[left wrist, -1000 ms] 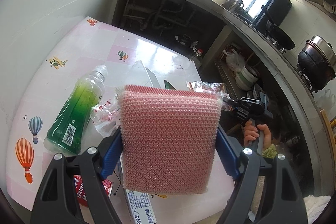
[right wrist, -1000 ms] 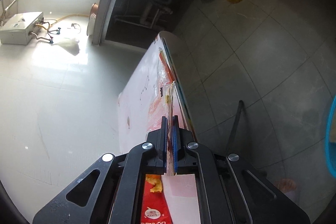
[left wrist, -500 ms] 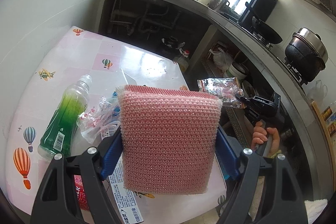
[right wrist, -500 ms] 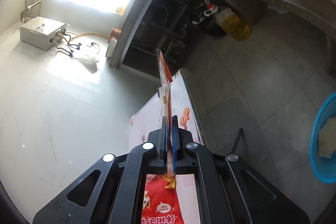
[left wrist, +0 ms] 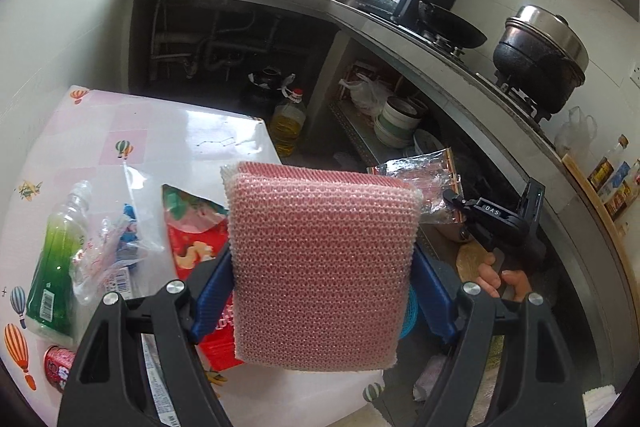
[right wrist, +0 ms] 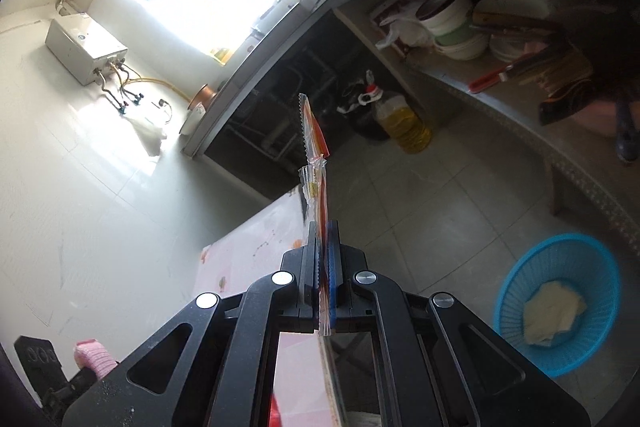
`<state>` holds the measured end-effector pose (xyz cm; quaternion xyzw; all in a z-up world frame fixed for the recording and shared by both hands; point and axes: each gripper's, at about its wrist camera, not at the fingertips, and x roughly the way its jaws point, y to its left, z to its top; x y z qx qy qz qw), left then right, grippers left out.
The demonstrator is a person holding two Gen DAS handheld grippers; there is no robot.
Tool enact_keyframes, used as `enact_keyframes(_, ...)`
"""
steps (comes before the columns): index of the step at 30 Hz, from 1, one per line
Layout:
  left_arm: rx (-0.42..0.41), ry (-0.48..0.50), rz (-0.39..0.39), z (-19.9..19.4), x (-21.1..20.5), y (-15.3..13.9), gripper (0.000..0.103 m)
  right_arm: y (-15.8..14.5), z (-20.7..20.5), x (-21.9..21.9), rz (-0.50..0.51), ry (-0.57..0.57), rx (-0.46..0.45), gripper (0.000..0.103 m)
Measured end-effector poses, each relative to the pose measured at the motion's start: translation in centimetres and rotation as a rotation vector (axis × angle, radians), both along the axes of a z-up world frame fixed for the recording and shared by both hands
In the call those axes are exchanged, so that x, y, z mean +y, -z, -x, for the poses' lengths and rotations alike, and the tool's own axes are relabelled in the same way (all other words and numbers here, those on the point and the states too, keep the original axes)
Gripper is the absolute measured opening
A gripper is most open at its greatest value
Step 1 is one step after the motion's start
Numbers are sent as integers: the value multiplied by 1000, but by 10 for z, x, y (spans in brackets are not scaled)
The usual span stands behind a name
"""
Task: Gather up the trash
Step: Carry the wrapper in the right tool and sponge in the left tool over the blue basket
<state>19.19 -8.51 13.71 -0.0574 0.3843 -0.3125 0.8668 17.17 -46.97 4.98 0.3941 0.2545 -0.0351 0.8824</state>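
the left tongs (left wrist: 324, 263) are clenched on a thick pink mesh-covered scouring sponge (left wrist: 322, 267), their blue pads (left wrist: 212, 291) pressing its two side edges so the pad stands upright and fills the space between the fingers. below and to the left of these tongs lies the pink table with balloon prints (left wrist: 168, 131), and on it the trash: a green plastic bottle lying on its side (left wrist: 54, 267) at the far left, a crumpled clear plastic wrapper with blue print (left wrist: 116, 247) just beside it, and a red snack bag with a green top (left wrist: 192, 235) partly hidden behind the sponge and the left finger. a small red can-like item (left wrist: 58, 363) sits near the table's near-left edge.

to the right of the sponge, off the table's edge, the right tongs (left wrist: 454, 197) grasp a crinkled clear wrapper with red-orange stripes (left wrist: 420, 179), held up in the air. in the right wrist view, the right tongs (right wrist: 322, 267) are clenched flat on that same thin wrapper (right wrist: 314, 147), which stands edge-on and rises straight ahead of the fingertips. the table corner (right wrist: 260, 239) lies below and left of them. down to the right of these tongs, on the grey tiled floor, stands a round blue plastic basket (right wrist: 516, 287) with a pale crumpled piece (right wrist: 552, 311) inside. a yellow oil jug (right wrist: 404, 123) stands on the floor farther ahead.
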Motion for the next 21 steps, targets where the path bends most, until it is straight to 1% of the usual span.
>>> enact_keyframes(5, 10, 84, -2, 4, -52, 7, 78, 13, 32, -12, 57, 41, 54, 2)
enact_keyframes(10, 42, 163, -5, 6, -107, 19, 78, 30, 58, -23, 82, 79, 105, 2)
enact_keyframes(15, 121, 245, -15, 2, -157, 42, 78, 52, 83, -33, 74, 120, 167, 2)
enact_keyframes(17, 147, 265, -31, -1, -176, 52, 78, 61, 89, -36, 75, 139, 198, 2)
enact_keyframes(21, 222, 317, -62, -12, -220, 78, 78, 79, 94, -40, 109, 174, 276, 2)
